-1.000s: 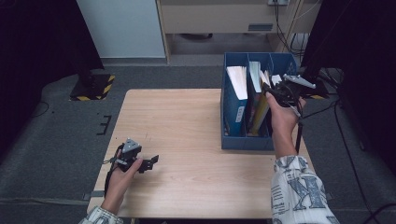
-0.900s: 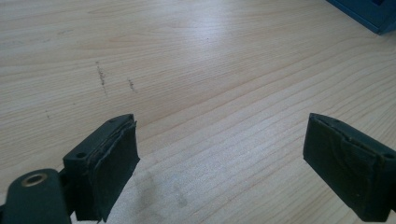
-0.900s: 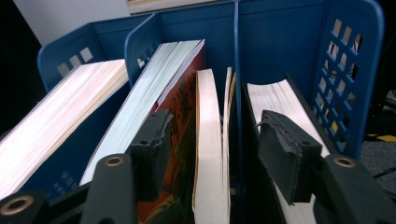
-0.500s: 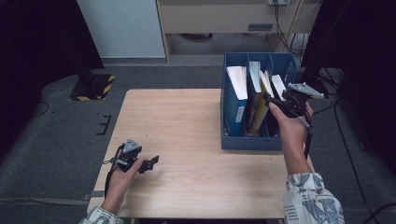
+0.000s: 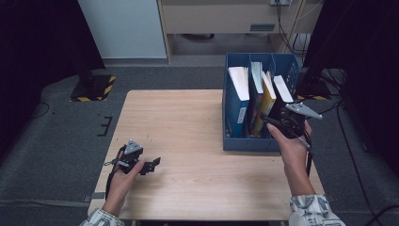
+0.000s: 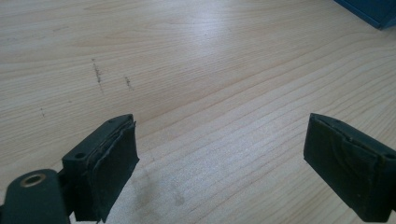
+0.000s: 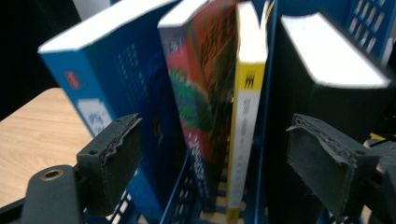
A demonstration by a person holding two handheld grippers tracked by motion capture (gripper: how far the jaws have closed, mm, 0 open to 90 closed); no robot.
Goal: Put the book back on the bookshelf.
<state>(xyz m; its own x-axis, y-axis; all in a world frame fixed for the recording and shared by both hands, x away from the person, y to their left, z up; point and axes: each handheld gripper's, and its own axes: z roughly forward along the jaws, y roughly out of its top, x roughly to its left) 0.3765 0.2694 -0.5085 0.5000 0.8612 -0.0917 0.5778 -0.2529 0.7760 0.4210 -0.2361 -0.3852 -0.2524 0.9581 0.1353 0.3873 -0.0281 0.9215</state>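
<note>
The right gripper (image 7: 212, 168) has its jaws spread at the rack (image 5: 247, 143), the yellow book (image 7: 245, 107) and red book (image 7: 201, 88) between them — narrow onto one spine, squarely. The left gripper (image 6: 224, 163), jaws spread, hangs over bare worktop (image 6: 196, 60).

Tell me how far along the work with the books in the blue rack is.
Done: nothing visibly yet; four books stand in the blue rack. In hand: the right gripper is open at the rack's near end, with the multicoloured book and the yellow book between its jaws, gripping nothing. The left gripper is open over the bare table. Left: probably closing on a book and lifting it out.
</note>
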